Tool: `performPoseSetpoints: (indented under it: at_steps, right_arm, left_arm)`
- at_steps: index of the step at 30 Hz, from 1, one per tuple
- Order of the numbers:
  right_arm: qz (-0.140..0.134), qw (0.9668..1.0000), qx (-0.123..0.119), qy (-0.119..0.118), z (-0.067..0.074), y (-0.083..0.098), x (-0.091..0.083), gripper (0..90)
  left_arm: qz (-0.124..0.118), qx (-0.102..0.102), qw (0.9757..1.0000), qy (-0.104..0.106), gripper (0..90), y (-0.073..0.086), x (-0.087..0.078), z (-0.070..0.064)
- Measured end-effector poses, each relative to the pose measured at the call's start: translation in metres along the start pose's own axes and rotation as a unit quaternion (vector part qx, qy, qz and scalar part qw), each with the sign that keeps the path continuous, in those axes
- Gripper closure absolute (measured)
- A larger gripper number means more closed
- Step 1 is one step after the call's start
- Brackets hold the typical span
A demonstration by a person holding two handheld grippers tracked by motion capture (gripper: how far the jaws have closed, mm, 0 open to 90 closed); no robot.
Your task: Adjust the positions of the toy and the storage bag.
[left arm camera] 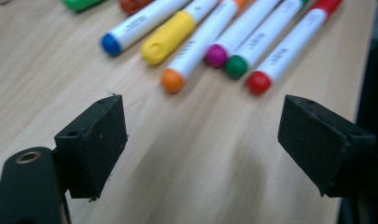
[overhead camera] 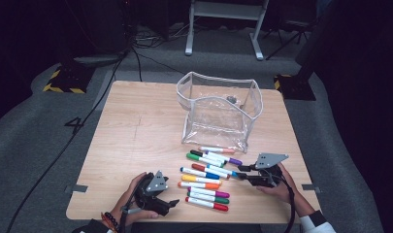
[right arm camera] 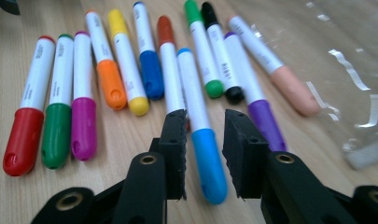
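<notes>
With the clear pouch (overhead camera: pixel 218 114) empty, all markers remain on the table (overhead camera: pixel 136 126); right gripper (right arm camera: pixel 204 135) jaws straddle the light-blue marker (right arm camera: pixel 200 126) without pinching it, left gripper (left arm camera: pixel 200 140) jaws gape empty.

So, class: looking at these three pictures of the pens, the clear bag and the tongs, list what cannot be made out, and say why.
- Print on the pens: too small in the high view, blurred in both gripper views.
- Small dark thing inside the clear bag: too small in the high view to identify.
- Whether the right tongs press the light blue pen between them: the gaps are too fine to judge.
- Red pen's far end: cut off by the left gripper view's top edge.
</notes>
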State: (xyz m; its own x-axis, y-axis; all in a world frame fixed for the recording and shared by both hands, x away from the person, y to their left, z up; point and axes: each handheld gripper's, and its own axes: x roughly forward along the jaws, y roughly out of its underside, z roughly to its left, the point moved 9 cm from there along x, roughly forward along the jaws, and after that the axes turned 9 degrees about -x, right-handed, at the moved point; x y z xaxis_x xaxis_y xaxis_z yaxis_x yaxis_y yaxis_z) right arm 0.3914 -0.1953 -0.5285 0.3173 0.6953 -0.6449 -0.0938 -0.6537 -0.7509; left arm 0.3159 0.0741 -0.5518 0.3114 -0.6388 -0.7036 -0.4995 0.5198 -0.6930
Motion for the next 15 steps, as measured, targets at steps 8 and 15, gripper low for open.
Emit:
performPoseSetpoints:
  at_steps: [8,15]
  right_arm:
    - [0.018,0.9998,-0.003,0.0,-0.003,0.003,0.017,66.4]
    - [0.045,0.9989,-0.01,-0.004,-0.008,0.01,0.031,68.7]
  left_arm:
    - [0.024,-0.003,0.9997,0.001,16.7,0.0,0.021,-0.018]
    - [0.012,0.0,0.9998,-0.018,14.8,-0.007,0.038,-0.026]
